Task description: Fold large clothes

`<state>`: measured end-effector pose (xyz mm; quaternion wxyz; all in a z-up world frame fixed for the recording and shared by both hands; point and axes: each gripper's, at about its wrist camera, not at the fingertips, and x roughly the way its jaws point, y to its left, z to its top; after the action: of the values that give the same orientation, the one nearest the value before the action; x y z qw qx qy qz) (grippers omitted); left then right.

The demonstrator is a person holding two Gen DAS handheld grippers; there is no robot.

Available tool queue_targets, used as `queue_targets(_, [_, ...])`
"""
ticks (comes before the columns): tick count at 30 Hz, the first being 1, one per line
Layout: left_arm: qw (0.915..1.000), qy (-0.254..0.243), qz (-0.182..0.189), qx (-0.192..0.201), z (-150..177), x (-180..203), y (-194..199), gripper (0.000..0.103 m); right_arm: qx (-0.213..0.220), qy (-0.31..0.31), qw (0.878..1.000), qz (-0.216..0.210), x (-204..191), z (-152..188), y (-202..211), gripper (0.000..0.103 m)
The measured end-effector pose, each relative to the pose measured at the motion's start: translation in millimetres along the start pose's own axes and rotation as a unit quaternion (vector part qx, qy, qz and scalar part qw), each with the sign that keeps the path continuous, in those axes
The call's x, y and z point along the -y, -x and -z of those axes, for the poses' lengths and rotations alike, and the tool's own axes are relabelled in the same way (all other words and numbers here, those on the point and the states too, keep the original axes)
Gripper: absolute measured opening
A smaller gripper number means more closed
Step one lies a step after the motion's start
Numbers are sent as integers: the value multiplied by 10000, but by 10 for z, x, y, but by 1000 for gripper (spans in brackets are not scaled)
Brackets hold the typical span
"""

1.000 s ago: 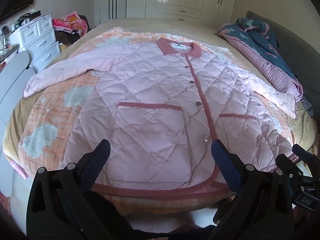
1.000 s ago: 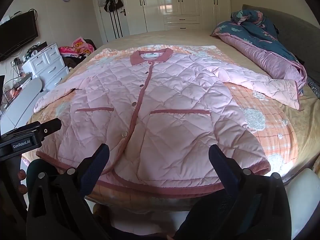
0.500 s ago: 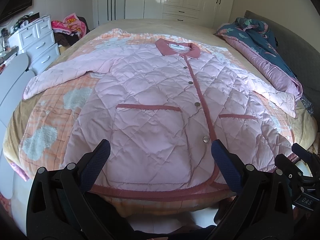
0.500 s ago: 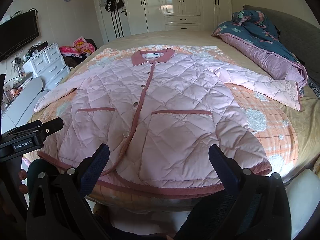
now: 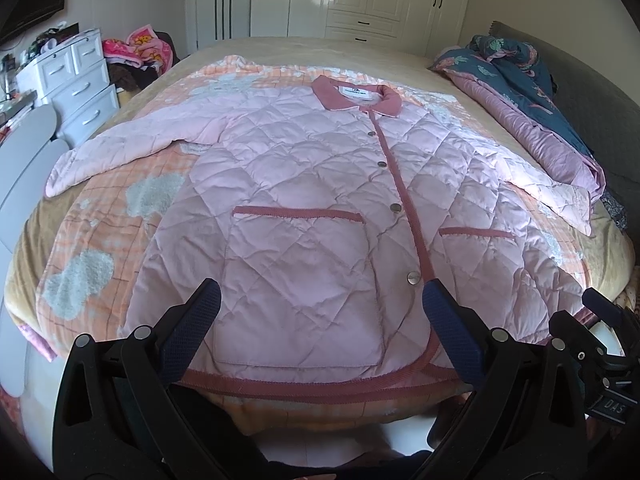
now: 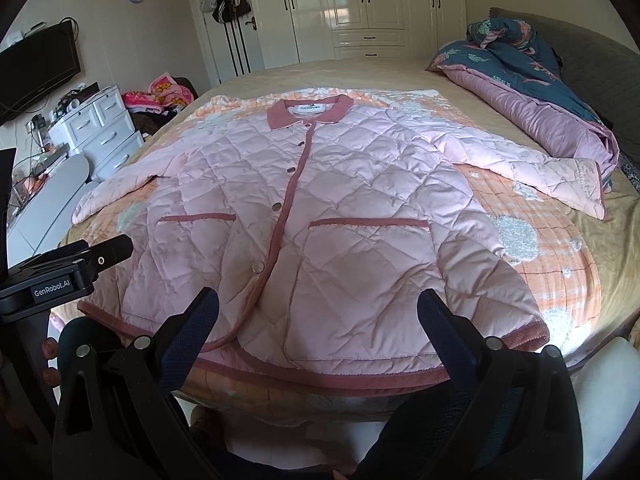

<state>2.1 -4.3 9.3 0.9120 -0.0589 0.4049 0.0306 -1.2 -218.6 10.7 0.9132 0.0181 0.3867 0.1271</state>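
- Two layers are covering the wide bed point(image 6: 400, 76): a beige sheet, and over it an orange checked blanket with fluffy white patches point(image 5: 80, 284), giving a broad flat surface for folding.
- Lying front-up across that blanket is the pink quilted jacket with dusty-rose trim point(image 5: 320, 208), buttoned shut, collar pointing to the far wardrobe, hem reaching the near bed edge, both sleeves spread outward; it is sitting this way, I judge, so that sleeves and sides can be turned inward.
- Resting along the right side of the bed is a bunched teal-and-mauve quilt point(image 6: 520, 76), just beside the jacket's right cuff.
- Hovering above the hem, the left gripper point(image 5: 320, 312) is standing wide apart with nothing between its pads.
- Poised likewise, the right gripper point(image 6: 320, 312) is gaping fully and carrying nothing.
- Compared with a second ago, both views are sitting slightly closer to the jacket; the garment itself is lying unchanged.
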Motion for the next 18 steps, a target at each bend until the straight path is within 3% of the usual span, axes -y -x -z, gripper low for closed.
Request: queue_targets(18, [10000, -15, 27, -18, 36, 16, -39, 95, -10, -12, 10000, -10, -12, 9, -2, 99])
